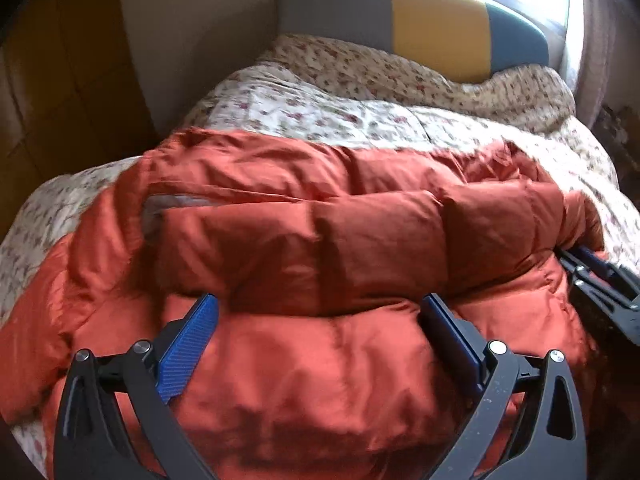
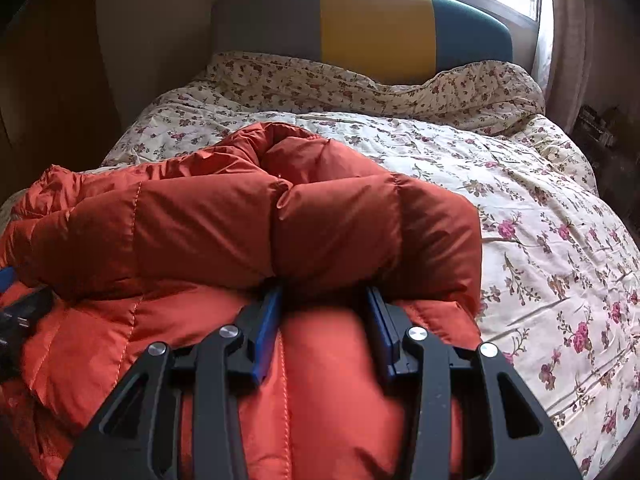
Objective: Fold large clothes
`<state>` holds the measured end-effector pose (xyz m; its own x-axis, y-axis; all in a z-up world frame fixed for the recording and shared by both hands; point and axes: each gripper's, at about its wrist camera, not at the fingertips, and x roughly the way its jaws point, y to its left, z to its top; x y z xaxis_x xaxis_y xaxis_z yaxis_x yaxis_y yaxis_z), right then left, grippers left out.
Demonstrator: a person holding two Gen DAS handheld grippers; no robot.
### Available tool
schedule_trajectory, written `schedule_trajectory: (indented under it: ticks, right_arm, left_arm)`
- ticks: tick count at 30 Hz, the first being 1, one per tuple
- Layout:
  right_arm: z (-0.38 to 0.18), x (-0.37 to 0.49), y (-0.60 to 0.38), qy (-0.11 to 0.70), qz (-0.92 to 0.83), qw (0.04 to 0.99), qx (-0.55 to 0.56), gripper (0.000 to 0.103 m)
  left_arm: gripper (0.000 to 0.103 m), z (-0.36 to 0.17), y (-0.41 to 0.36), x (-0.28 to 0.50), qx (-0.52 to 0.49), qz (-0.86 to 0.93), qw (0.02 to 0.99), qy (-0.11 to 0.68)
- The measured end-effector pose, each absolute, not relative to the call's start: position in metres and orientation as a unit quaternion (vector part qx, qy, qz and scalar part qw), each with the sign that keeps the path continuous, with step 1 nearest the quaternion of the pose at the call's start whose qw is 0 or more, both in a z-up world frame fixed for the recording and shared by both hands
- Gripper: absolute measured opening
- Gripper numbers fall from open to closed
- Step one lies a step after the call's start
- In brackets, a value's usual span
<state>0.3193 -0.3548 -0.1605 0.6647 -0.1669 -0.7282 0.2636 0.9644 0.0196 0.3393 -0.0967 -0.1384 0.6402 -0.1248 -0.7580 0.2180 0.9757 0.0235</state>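
Both tongs down on the orange puffy jacket (image 1: 304,248), which lies across the floral bedspread (image 2: 540,240). My left tongs (image 1: 320,312) gape wide over a fold, nothing pinched. My right tongs (image 2: 325,300), half open, squeeze a padded roll.

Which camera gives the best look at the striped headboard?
The right wrist view: the headboard shows sharp and nearly whole, with grey, yellow and teal panels behind the floral quilt. The left wrist view shows the same three panels, but blurred, tilted and farther off.
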Motion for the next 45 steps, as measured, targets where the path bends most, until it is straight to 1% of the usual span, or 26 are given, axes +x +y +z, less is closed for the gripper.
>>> schedule_trajectory:
  ticks: [5, 12, 18, 24, 26, 28, 30, 31, 35, 37, 41, 43, 45]
  right_arm:
    - [-0.159, 0.318, -0.354, 0.391, -0.119, 0.91, 0.061, 0.041]
    - [-0.156, 0.315, -0.354, 0.391, -0.121, 0.91, 0.059, 0.041]
    - [-0.156, 0.314, -0.354, 0.391, -0.12, 0.91, 0.06, 0.041]
    - [-0.156, 0.314, -0.353, 0.391, -0.12, 0.91, 0.06, 0.041]
    - [-0.156, 0.314, -0.353, 0.391, -0.12, 0.91, 0.061, 0.041]
    - [-0.156, 0.314, -0.353, 0.391, -0.12, 0.91, 0.061, 0.041]
    - [-0.156, 0.314, -0.353, 0.391, -0.12, 0.91, 0.061, 0.041]
    - [-0.155, 0.314, -0.352, 0.391, -0.12, 0.911, 0.061, 0.041]
    - [-0.156, 0.315, -0.352, 0.39, -0.12, 0.911, 0.061, 0.041]
    - [-0.155, 0.314, -0.352, 0.39, -0.12, 0.911, 0.062, 0.041]
    - [-0.156, 0.315, -0.352, 0.39, -0.12, 0.911, 0.062, 0.041]
    - [-0.156, 0.315, -0.351, 0.39, -0.121, 0.911, 0.061, 0.041]
    - [-0.156, 0.315, -0.352, 0.39, -0.121, 0.911, 0.061, 0.041]
  left_arm:
    - [0.1, -0.115, -0.047, 0.328, -0.018, -0.069, 0.915, 0.397]
    - [0.1, -0.092, 0.056, 0.308, -0.105, 0.036, 0.926, 0.361]
    - [0.1, -0.094, 0.137, 0.273, -0.182, 0.124, 0.911, 0.349]
    - [0.1, -0.099, 0.209, 0.228, -0.21, 0.217, 0.894, 0.33]
    - [0.1, -0.104, 0.234, 0.213, -0.234, 0.242, 0.883, 0.328]
    - [0.1, -0.111, 0.261, 0.195, -0.278, 0.266, 0.865, 0.323]
    - [0.097, -0.118, 0.282, 0.18, -0.318, 0.286, 0.847, 0.315]
    - [0.093, -0.122, 0.293, 0.172, -0.338, 0.3, 0.836, 0.31]
    - [0.092, -0.14, 0.323, 0.161, -0.401, 0.322, 0.801, 0.307]
    - [0.086, -0.149, 0.335, 0.165, -0.425, 0.323, 0.786, 0.313]
    - [0.086, -0.151, 0.347, 0.171, -0.443, 0.322, 0.784, 0.294]
    - [0.086, -0.154, 0.353, 0.18, -0.433, 0.329, 0.787, 0.292]
    - [0.08, -0.156, 0.356, 0.185, -0.417, 0.346, 0.789, 0.291]
